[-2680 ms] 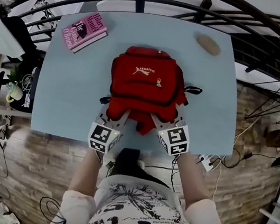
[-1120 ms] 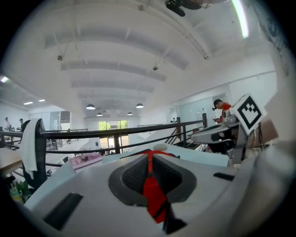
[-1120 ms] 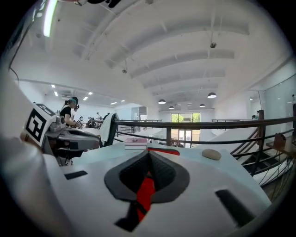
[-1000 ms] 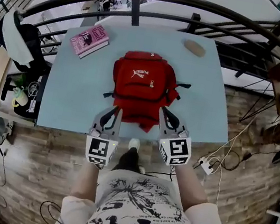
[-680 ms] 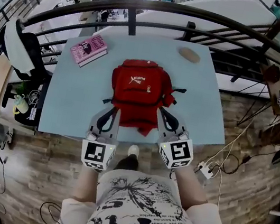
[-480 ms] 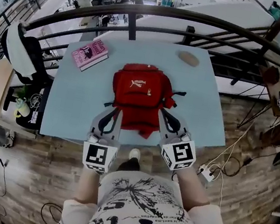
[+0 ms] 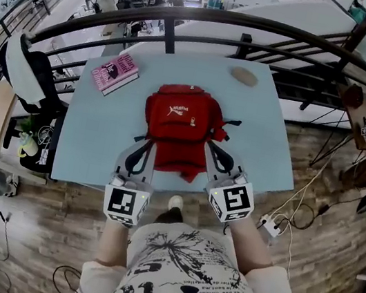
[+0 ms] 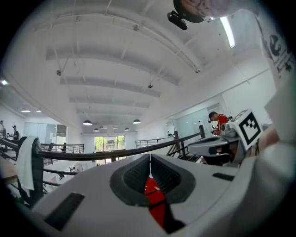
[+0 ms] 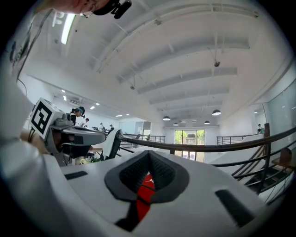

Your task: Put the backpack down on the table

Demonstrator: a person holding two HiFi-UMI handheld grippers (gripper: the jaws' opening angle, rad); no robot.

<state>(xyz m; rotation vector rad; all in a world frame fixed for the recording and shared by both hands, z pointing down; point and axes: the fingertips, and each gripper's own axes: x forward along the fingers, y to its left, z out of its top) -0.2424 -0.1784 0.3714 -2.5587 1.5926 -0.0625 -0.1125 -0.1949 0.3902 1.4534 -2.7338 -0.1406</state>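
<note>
Red backpack [image 7: 181,115] lies flat on the light blue table [image 7: 94,135], about centre, lower end close to the near edge. Task looks done, or nearly. Long axis runs from the person toward the railing, top end pointing away, front panel with the logo facing up. A black strap end sticks out on each side.

Left gripper [image 7: 148,143] has its jaws closed together with nothing between them, only red fabric visible past them in its own view. Right gripper [image 7: 210,145] is the same, pressed closed and empty. Each tip sits just beside a lower corner of the bag, whether touching it I can't tell.

Handling, judged: soft fabric, looks near empty so probably light, will sag and fold if lifted by one point. Not fragile, not slippery. Best hold is the top loop or the shoulder straps, or pinch the cloth at both lower corners

Pink book [image 7: 115,73] and a tan oval thing [image 7: 244,76] lie further back, well apart from the bag
</note>
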